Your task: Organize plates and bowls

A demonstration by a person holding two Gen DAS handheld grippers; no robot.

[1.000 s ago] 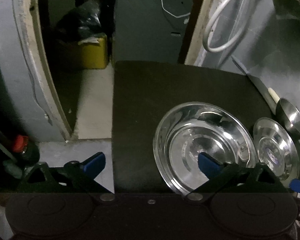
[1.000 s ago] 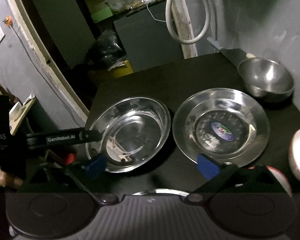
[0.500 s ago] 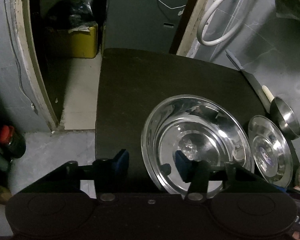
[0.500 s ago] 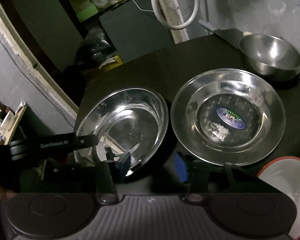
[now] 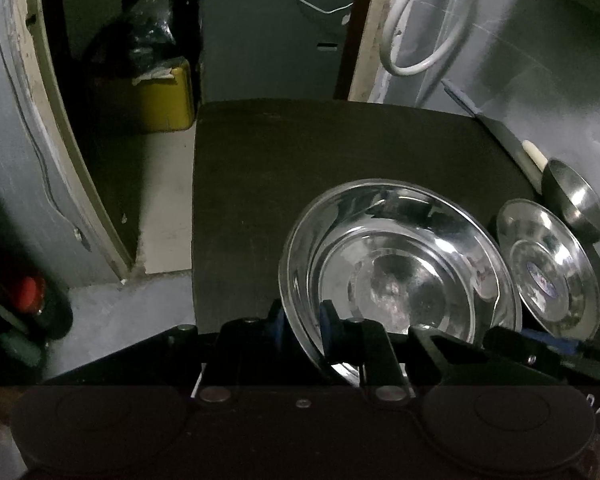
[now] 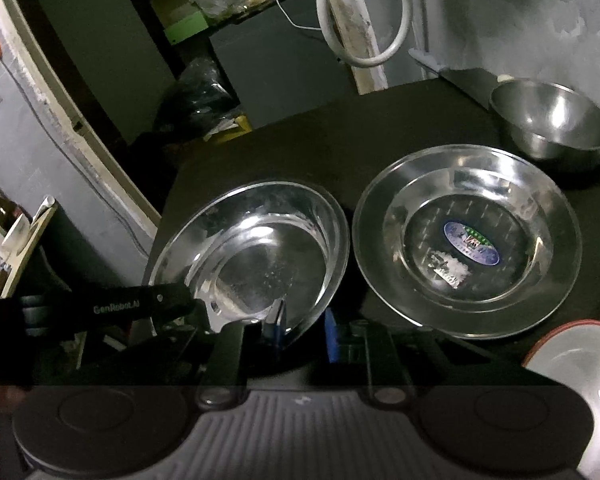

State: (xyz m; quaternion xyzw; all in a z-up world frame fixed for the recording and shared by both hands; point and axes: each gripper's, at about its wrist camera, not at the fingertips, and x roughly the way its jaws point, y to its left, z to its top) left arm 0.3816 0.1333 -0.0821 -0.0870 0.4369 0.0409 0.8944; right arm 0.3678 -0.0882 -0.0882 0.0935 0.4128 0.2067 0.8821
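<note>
A deep steel bowl sits on the black table. My left gripper straddles the bowl's near left rim; its jaws are closing and the blue pads pinch the wall. In the right wrist view the same bowl lies left of centre. My right gripper is closing on the bowl's near right rim, one pad inside and one outside. A wide steel plate with a blue sticker lies just right of the bowl. Behind the plate stands a small steel bowl.
A white bowl with a red rim sits at the table's near right corner. A knife lies along the back right edge by the grey wall. The table's left edge drops to the floor, where a yellow box stands.
Both grippers went from wide open to closed on the deep bowl's near rim, the left on its left side, the right on its right. The bowl now looks slightly tilted.
</note>
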